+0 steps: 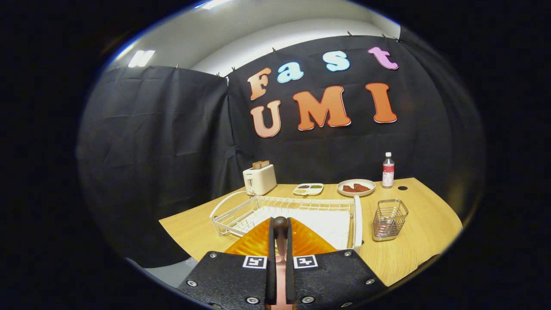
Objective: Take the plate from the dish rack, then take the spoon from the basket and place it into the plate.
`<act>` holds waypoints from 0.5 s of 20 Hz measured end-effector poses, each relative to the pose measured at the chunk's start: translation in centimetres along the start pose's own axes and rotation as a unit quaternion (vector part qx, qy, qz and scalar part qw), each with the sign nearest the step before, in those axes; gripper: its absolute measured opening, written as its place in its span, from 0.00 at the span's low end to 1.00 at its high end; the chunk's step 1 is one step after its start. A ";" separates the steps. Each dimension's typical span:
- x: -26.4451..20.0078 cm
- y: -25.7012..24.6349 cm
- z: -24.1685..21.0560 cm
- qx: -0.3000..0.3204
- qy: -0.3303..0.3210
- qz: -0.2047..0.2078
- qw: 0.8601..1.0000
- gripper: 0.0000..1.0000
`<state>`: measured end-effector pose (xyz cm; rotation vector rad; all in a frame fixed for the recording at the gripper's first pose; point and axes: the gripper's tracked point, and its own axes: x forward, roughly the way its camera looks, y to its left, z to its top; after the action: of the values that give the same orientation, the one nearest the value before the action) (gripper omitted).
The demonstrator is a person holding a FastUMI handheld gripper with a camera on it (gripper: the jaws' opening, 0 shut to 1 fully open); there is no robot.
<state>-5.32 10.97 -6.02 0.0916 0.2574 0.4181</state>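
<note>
My gripper [280, 234] is shut on the spoon [280, 224], which has a dark rounded head and a pale pink handle running back between the fingers. Its head pokes out just past the fingertips. Directly under the fingers lies the orange ribbed plate [308, 242] on the wooden table, and the spoon hangs over it. Behind the plate stands the white wire dish rack [241, 211], with nothing in it that I can see. The metal mesh basket [389, 218] is to the right of the rack and looks empty.
At the back of the table [422, 241] stand a white toaster [259, 178] with bread, a small divided dish [308, 189], a plate of red food [356, 187] and a bottle [388, 170]. The table's left edge runs close to the rack.
</note>
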 end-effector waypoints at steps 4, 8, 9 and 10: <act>0.3 -0.4 -2.1 -0.002 0.019 0.003 1.000 0.08; -0.4 -1.1 -2.9 0.001 0.027 0.007 1.000 0.09; -0.9 -1.2 -3.2 0.000 0.028 0.013 1.000 0.08; -1.4 -1.4 -3.5 0.000 0.029 0.016 0.999 0.08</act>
<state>-6.93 9.26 -9.25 0.0832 0.3133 0.4520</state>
